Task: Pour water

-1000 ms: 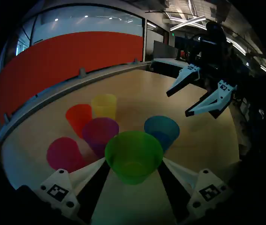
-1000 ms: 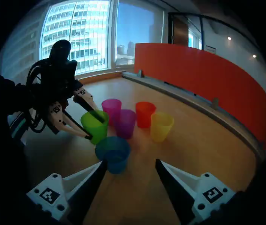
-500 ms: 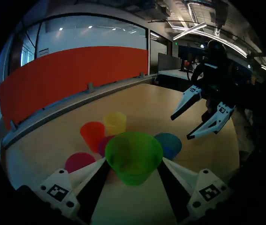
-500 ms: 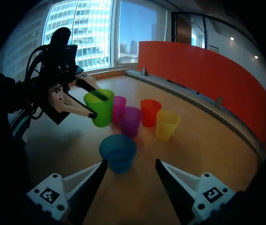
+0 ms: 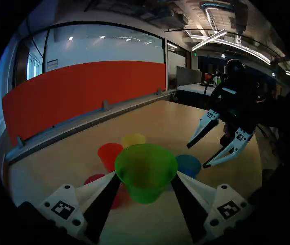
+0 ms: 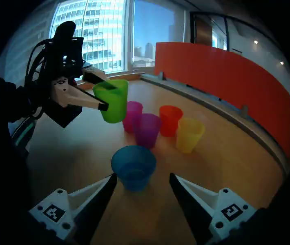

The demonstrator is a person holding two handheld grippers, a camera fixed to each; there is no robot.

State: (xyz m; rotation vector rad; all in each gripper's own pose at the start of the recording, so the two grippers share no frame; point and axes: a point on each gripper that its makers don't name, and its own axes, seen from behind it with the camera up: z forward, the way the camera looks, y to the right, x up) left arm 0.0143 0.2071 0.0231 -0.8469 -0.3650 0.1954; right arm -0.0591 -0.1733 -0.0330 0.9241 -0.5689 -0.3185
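My left gripper [image 5: 145, 175] is shut on a translucent green cup [image 5: 146, 171] and holds it upright in the air above the wooden table [image 5: 161, 122]. In the right gripper view, that left gripper [image 6: 104, 94] carries the green cup [image 6: 113, 100] above and left of the cup group. A blue cup [image 6: 133, 166] stands on the table just ahead of my right gripper [image 6: 142, 179], which is open with nothing between its fingers. The blue cup [image 5: 188, 164] also sits below the right gripper [image 5: 198, 156]. I cannot tell whether either cup holds water.
A magenta cup [image 6: 132, 115], purple cup [image 6: 147, 130], red-orange cup [image 6: 170, 120] and yellow cup [image 6: 189, 134] stand grouped behind the blue one. An orange partition [image 6: 235, 77] runs along the table's far edge. Bare table [image 6: 235, 171] lies to the right.
My left gripper has lifted the green cup off the table and well above the other cups. The right gripper has edged slightly closer to the blue cup and stays open.
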